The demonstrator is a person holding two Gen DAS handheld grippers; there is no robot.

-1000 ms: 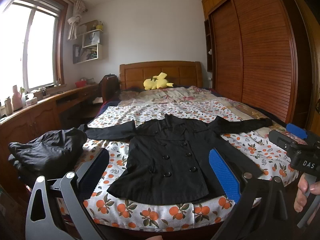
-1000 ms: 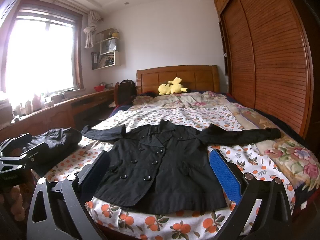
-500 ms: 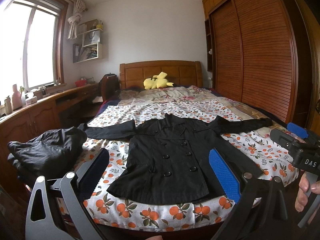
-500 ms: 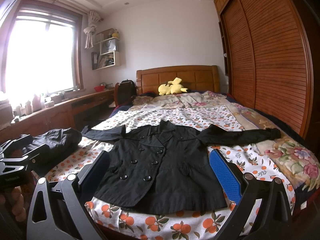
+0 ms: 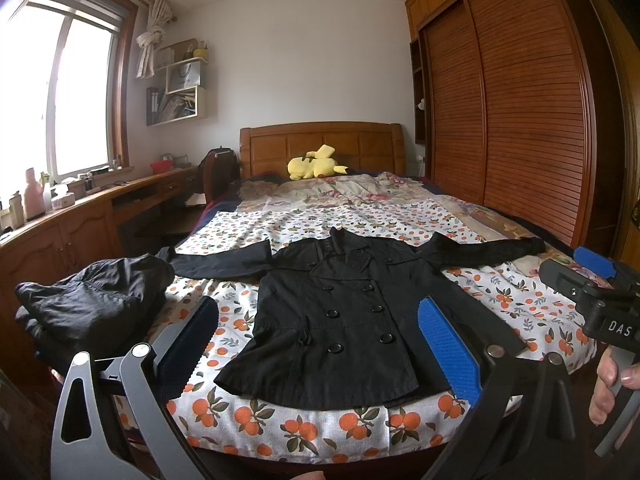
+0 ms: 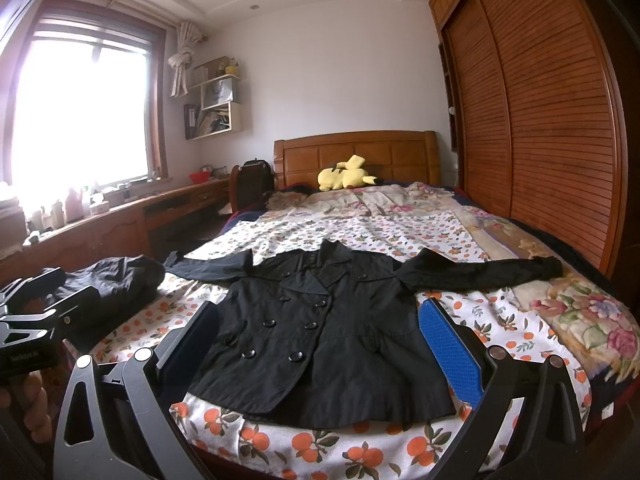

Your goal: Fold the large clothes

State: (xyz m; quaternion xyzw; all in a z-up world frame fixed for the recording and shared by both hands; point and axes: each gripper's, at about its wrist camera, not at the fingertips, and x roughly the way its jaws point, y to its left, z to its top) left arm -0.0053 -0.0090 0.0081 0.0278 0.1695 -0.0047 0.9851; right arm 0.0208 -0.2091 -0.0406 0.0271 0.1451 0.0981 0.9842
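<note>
A black double-breasted coat (image 5: 344,312) lies flat, front up, on the orange-print bedsheet (image 5: 320,428), both sleeves spread out sideways. It also shows in the right wrist view (image 6: 320,332). My left gripper (image 5: 320,344) is open and empty, held short of the bed's foot before the coat's hem. My right gripper (image 6: 320,340) is open and empty, likewise short of the hem. The right gripper's body shows at the right edge of the left wrist view (image 5: 600,304).
A crumpled black garment (image 5: 92,300) sits at the bed's left front corner. A yellow plush toy (image 5: 316,164) lies by the headboard. A wooden desk (image 5: 80,216) runs along the left wall, a slatted wardrobe (image 5: 520,120) along the right.
Almost nothing has moved. Both grippers stay open, hovering before the coat, with only a slight drift.
</note>
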